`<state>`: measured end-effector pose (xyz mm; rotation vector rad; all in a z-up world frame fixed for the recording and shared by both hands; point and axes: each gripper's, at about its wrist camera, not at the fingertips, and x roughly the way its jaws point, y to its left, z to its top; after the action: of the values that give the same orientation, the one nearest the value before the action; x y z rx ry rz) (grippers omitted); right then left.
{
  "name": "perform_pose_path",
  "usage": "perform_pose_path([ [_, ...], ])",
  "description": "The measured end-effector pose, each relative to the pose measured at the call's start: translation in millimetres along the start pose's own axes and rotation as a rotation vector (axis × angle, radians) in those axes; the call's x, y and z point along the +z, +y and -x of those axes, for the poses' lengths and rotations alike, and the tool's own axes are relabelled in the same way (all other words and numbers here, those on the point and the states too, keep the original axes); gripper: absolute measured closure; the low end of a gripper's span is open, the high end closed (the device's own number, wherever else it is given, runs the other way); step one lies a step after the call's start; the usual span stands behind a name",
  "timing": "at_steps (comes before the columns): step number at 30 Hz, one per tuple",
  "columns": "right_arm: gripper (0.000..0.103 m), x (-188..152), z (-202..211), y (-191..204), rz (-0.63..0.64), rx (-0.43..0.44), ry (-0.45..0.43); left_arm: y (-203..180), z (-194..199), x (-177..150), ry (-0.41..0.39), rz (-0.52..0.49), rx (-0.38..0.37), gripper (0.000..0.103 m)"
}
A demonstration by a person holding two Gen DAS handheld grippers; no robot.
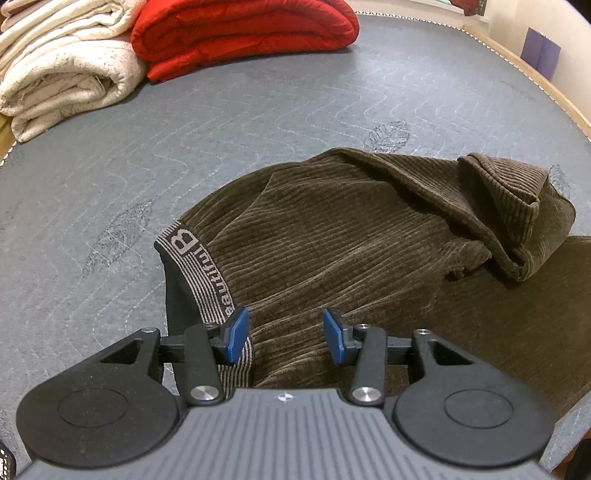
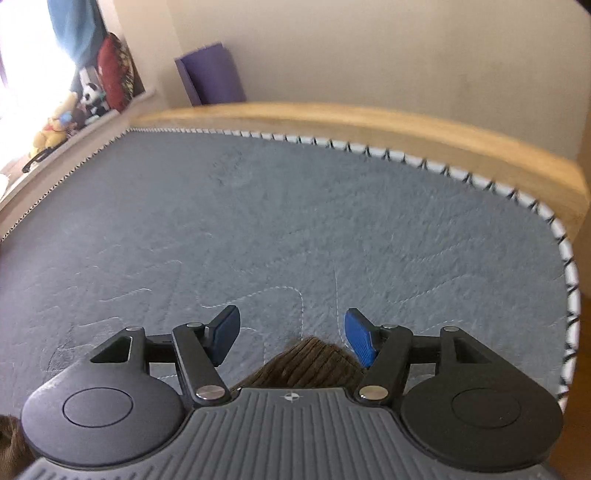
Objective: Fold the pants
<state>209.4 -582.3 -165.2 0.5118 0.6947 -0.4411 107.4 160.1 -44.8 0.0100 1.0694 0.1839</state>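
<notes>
Left wrist view: left gripper (image 1: 286,336) hangs over the brown corduroy pants (image 1: 351,229), which lie crumpled on the grey quilted mattress (image 1: 258,110). Its blue pads (image 1: 236,334) stand apart, with pants fabric visible in the gap; neither pad visibly presses on the cloth. The striped waistband (image 1: 207,273) with lettering runs beneath the pad on the picture's left. One pant leg is bunched and folded over toward the right. A folded red blanket (image 1: 243,33) and a folded cream blanket (image 1: 62,66) rest at the far left end of the mattress.

Right wrist view: right gripper (image 2: 291,338) points across bare mattress toward a wooden bed frame (image 2: 369,125). Its jaws stand apart and hold nothing. A corner of the pants lies just below the fingers, near the camera body. A purple mat (image 2: 210,74) leans against the wall; soft toys (image 2: 62,118) sit at far left
</notes>
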Motion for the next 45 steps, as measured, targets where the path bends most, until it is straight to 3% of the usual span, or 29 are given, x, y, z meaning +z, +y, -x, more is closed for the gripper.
perform_pose_path([
  [5, 0.038, -2.5, -27.1, 0.7, -0.006, 0.021, 0.129, -1.1, -6.8, 1.3, 0.011, -0.012, 0.016, 0.05],
  [8, 0.066, -6.2, -21.0, 13.6, 0.151, 0.028, 0.186, 0.7, -9.0, 3.5, 0.012, -0.009, 0.009, 0.05],
  [10, 0.069, -4.0, -5.7, 12.4, 0.2, 0.078, 0.196, 2.7, -8.7, 6.0, 0.007, -0.001, -0.005, 0.05],
  [13, 0.079, 4.2, 20.3, -0.1, 0.162, 0.135, 0.189, 4.9, -7.6, 9.7, -0.005, 0.004, -0.018, 0.05],
  [14, 0.08, 7.8, 30.9, -4.2, 0.145, 0.157, 0.162, 5.4, -6.9, 10.6, -0.008, 0.005, -0.02, 0.05],
  [16, 0.081, 13.7, 57.9, -2.9, 0.156, 0.226, 0.025, 6.4, -5.7, 11.6, -0.012, 0.009, -0.023, 0.05],
  [18, 0.08, 10.8, 80.3, 0.6, 0.206, 0.287, -0.16, 6.8, -5.0, 11.8, -0.013, 0.011, -0.023, 0.05],
  [19, 0.082, 5.6, 85.6, 3.4, 0.239, 0.225, -0.243, 6.8, -4.5, 11.6, -0.013, 0.01, -0.023, 0.05],
  [20, 0.077, 2.4, 83.9, 5.4, 0.259, 0.1, -0.281, 6.9, -3.8, 11.5, -0.015, 0.011, -0.024, 0.05],
  [21, 0.067, 2.5, 70.8, 4.2, 0.258, -0.051, -0.225, 6.9, -3.0, 11.6, -0.016, 0.013, -0.026, 0.05],
  [23, 0.066, 2.2, 48.0, -12.6, 0.161, -0.158, -0.065, 6.9, -0.7, 11.4, -0.022, 0.016, -0.026, 0.05],
  [25, 0.066, -1.0, 43.5, -33.7, 0.026, -0.112, -0.009, 7.4, 1.1, 11.1, -0.025, 0.017, -0.024, 0.05],
  [28, 0.064, 0.4, 48.9, -34.9, 0.027, -0.122, -0.01, 9.0, 1.8, 10.1, -0.025, 0.021, -0.017, 0.05],
  [30, 0.045, 0.1, 40.6, -41.3, 0.026, -0.13, 0.045, 9.4, 2.4, 9.8, -0.025, 0.022, -0.018, 0.05],
  [31, 0.042, -1.8, 33.9, -43.7, 0.024, -0.162, 0.091, 8.9, 2.6, 9.6, -0.025, 0.019, -0.018, 0.05],
  [32, 0.042, -3.3, 29.4, -44.0, 0.016, -0.2, 0.139, 8.0, 2.7, 9.5, -0.025, 0.015, -0.018, 0.05],
  [36, 0.042, -15.0, 33.0, -69.5, -0.15, -0.222, 0.237, 6.7, 3.1, 10.2, -0.025, 0.015, -0.023, 0.05],
  [39, 0.042, -24.6, 37.8, -75.8, -0.237, -0.168, 0.259, 7.1, 6.0, 11.9, -0.035, 0.021, -0.031, 0.05],
  [40, 0.045, -26.3, 38.7, -74.5, -0.242, -0.144, 0.257, 6.7, 7.8, 12.4, -0.041, 0.022, -0.035, 0.05],
  [42, 0.073, -27.9, 41.4, -64.2, -0.231, -0.108, 0.242, 5.2, 9.5, 12.8, -0.045, 0.022, -0.038, 0.05],
  [45, 0.087, -28.2, 48.0, -53.6, -0.194, -0.116, 0.197, 1.7, 12.2, 11.3, -0.049, 0.015, -0.041, 0.05],
])
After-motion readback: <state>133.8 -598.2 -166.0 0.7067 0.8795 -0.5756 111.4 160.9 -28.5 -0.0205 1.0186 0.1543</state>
